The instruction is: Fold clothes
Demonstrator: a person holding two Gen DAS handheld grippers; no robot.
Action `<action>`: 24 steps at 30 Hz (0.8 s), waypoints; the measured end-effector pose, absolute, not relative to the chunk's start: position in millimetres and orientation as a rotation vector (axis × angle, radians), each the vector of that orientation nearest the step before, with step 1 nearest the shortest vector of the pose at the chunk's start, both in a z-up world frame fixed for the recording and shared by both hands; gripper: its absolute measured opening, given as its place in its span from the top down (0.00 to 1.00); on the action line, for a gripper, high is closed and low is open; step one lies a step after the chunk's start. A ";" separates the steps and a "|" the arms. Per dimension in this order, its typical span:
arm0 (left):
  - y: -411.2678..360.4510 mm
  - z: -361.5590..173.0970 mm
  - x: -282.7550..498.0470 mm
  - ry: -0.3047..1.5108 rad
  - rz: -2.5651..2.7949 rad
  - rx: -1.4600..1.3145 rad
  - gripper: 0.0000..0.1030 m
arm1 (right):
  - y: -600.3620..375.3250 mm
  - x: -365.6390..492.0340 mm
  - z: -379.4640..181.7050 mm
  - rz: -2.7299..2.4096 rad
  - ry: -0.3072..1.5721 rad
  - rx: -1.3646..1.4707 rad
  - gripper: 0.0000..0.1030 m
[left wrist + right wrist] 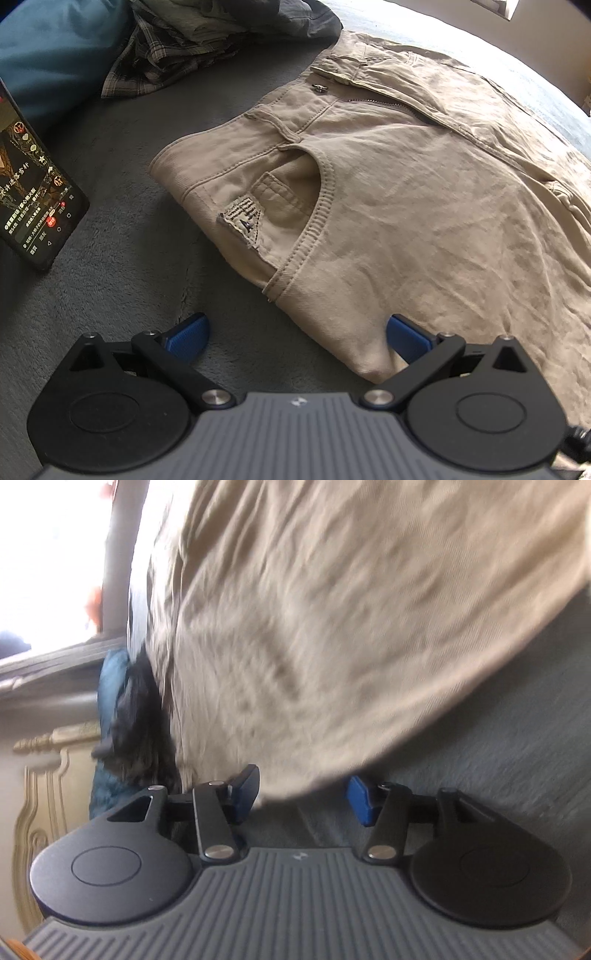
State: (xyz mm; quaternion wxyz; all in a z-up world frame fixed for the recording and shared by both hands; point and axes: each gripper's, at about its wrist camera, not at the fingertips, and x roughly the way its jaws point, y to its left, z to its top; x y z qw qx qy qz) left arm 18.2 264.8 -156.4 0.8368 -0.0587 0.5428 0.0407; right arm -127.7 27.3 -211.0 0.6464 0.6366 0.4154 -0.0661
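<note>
Khaki trousers [388,206] lie flat on a grey blanket [122,295], waistband and front pocket toward the left of the left wrist view. My left gripper [299,334] stands open just above the near side of the trousers. Its left pad is over the blanket and its right pad is over the khaki cloth. In the blurred, rolled right wrist view the same khaki trousers [332,627] fill the upper frame. My right gripper [303,794] is open at the cloth's edge, which reaches between the pads without being pinched.
A phone [33,177] with a lit screen leans at the left. A heap of plaid and dark clothes [177,48] and a blue cloth [55,48] lie at the back. A carved cream headboard [44,794] and a bright window [48,554] show beyond the bed.
</note>
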 end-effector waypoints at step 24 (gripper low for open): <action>266.1 -155.8 15.2 1.147 0.085 -0.129 0.00 | 2.7 -133.5 -200.1 -0.358 0.868 1.279 0.76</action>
